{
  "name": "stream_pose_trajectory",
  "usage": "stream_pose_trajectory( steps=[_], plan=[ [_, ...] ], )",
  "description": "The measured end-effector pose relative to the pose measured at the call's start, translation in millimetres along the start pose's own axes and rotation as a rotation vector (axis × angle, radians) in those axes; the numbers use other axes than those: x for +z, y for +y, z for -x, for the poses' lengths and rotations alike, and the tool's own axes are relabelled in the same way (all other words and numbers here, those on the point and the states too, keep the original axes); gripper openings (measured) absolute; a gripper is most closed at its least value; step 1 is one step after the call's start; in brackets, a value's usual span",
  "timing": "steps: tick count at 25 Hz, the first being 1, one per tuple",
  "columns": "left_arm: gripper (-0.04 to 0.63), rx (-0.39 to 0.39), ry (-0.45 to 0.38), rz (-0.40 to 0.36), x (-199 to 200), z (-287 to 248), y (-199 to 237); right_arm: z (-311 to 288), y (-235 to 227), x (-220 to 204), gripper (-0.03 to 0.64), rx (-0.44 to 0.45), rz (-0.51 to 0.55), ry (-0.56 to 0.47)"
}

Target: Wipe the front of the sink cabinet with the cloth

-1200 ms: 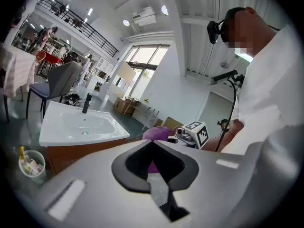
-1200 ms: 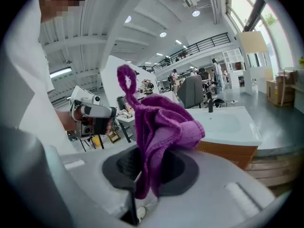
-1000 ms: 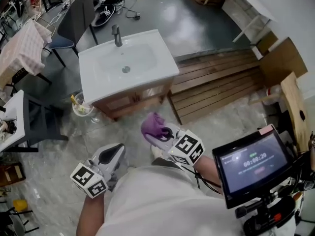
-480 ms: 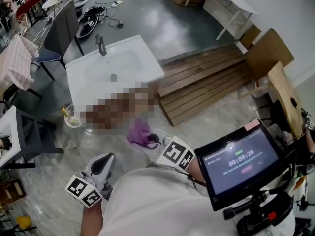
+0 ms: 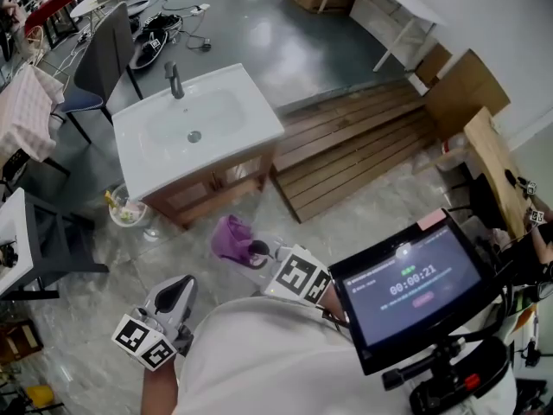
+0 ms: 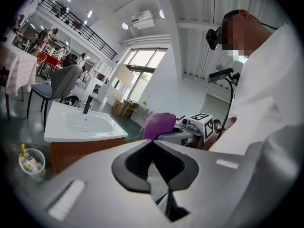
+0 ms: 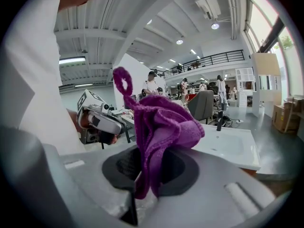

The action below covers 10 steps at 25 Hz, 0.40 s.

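Two grippers: right gripper (image 5: 259, 251) pinches the bunched purple cloth (image 5: 229, 236), left gripper (image 5: 177, 292) closed on nothing. Thin pinch, so dragging across the sink cabinet (image 5: 207, 187) front might tug it loose.

Bright, even ceiling and window light; gripper views bulge, edges dark.

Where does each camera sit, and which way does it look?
Head view: on the person's head, steeply down at sink cabinet; left claw, right claw, torso show.
Left gripper view: on left claw, along shut, empty jaws toward the cabinet; torso right.
Right gripper view: on right claw, shut on purple cloth, facing cabinet; left claw shows.
Shared: cabinet and cloth in all.
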<state>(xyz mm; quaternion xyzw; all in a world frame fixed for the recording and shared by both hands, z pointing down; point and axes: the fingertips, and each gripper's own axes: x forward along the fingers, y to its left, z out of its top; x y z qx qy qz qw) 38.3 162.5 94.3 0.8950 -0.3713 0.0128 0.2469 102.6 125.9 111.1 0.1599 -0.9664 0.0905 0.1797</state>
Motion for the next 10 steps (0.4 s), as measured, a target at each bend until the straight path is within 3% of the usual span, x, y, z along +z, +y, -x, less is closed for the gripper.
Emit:
stream_pose_trajectory(
  steps=[10],
  plan=[
    [0.006,0.003,0.009,-0.008,-5.4,9.3,-0.2,-6.5,10.3,3.3,0.072,0.023,0.029,-0.005]
  ],
)
